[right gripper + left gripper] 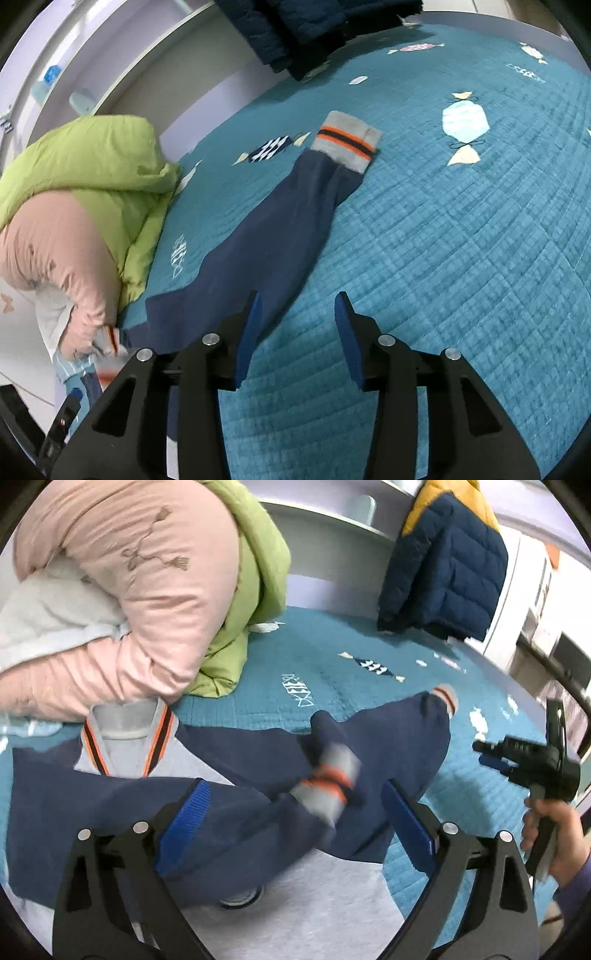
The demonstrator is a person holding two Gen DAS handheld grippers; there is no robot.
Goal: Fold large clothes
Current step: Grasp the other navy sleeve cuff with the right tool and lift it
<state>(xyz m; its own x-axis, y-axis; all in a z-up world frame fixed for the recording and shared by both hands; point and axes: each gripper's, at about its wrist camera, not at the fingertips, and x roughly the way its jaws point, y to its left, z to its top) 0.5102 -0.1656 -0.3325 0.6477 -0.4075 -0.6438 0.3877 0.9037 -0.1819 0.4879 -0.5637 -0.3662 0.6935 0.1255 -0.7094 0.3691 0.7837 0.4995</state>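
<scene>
A navy and grey sweatshirt (243,749) with an orange and black striped collar lies on the teal quilt (332,657). One sleeve is folded across its chest. That sleeve's grey cuff (328,779) is blurred and sits loose between the wide-apart fingers of my left gripper (295,786), which is open and touches nothing. The other sleeve (280,229) stretches out flat to its striped cuff (347,142). My right gripper (298,295) hovers open just right of that sleeve with only quilt between its pads. In the left wrist view, a hand holds the right gripper (482,754) at the right.
A rolled pink duvet (140,602) and a green one (255,572) are piled at the head of the bed, close to the collar. A navy and yellow puffer jacket (443,565) hangs at the far edge. A pale headboard shelf (110,74) runs behind.
</scene>
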